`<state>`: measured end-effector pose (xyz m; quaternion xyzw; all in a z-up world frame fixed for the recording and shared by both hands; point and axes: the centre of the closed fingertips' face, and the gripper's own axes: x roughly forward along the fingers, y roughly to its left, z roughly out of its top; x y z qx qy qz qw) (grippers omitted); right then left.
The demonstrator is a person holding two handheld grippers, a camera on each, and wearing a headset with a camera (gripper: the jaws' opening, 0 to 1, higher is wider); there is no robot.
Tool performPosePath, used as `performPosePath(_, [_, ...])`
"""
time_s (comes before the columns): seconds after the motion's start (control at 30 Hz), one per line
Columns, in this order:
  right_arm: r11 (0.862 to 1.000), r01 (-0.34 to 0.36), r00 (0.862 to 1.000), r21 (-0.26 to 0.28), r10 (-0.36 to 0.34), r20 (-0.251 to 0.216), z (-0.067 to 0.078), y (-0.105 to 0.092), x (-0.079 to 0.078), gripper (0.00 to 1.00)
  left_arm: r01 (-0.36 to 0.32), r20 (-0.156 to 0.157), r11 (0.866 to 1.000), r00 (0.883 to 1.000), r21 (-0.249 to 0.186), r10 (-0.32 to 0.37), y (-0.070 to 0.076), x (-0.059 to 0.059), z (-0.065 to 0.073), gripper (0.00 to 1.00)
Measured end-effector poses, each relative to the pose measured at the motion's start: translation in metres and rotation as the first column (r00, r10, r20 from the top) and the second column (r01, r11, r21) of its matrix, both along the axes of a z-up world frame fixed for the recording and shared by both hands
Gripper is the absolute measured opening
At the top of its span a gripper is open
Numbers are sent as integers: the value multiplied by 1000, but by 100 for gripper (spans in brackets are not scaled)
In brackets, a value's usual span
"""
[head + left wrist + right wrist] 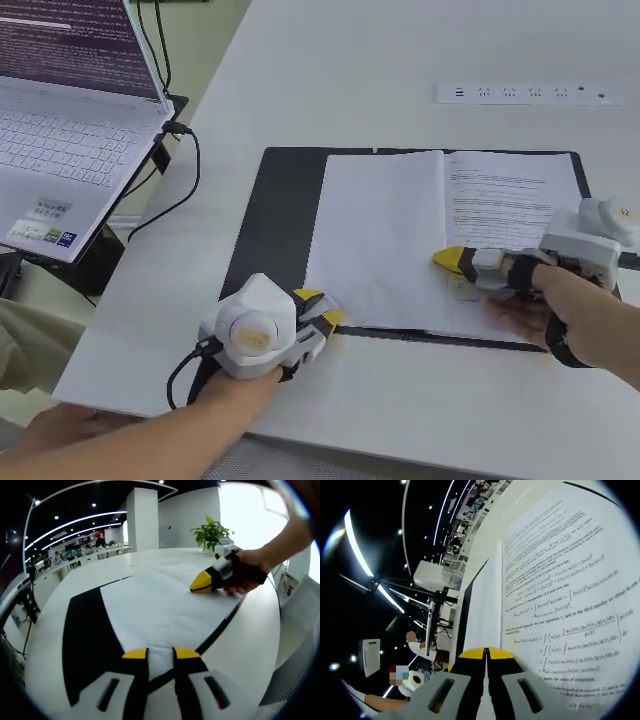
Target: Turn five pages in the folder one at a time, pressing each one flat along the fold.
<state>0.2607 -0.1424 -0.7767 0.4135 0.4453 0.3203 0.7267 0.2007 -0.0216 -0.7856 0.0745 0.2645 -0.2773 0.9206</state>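
An open folder is being kept flat on the white tabletop, with its black cover being shown to the left of the paper and along the near edge. A blank left page and a printed right page are being displayed side by side, meeting at the fold.

The left tongs are being held at the near left corner of the blank page, low over the edge where the paper meets the black cover. In the left gripper view these tongs are being kept slightly apart, with white paper being seen in the gap.

The right tongs are being rested on the paper just beside the fold, in the near half of the folder, by a hand wrapped around the handle. In the right gripper view these tongs are being pressed together, tip against tip, and are being pointed along the line where the printed page meets the blank one.

A laptop is being propped open at the far left, with a black cable being trailed from it across the tabletop. A white power strip is being left lying beyond the folder.
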Motion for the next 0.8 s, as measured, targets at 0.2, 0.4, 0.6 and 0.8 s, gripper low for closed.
performPosePath(0.2, [1000,-19,1000,16,19,-20,-1,1,-18,0,-4,0,1000,1000,-3,4,0,-1,1,17])
performPosePath(0.4, [999,-34,999,28,35,-33,-1,0,-35,0,-4,-2,1000,1000,-1,4,-1,-1,1,17])
performPosePath(0.6, [997,-56,997,43,58,-51,-2,0,-54,0,-6,-3,1000,1000,-1,6,-2,-1,1,17])
performPosePath(0.8, [996,-65,995,58,69,-71,-1,0,-71,0,-6,-5,1000,1000,-1,6,-2,0,1,17])
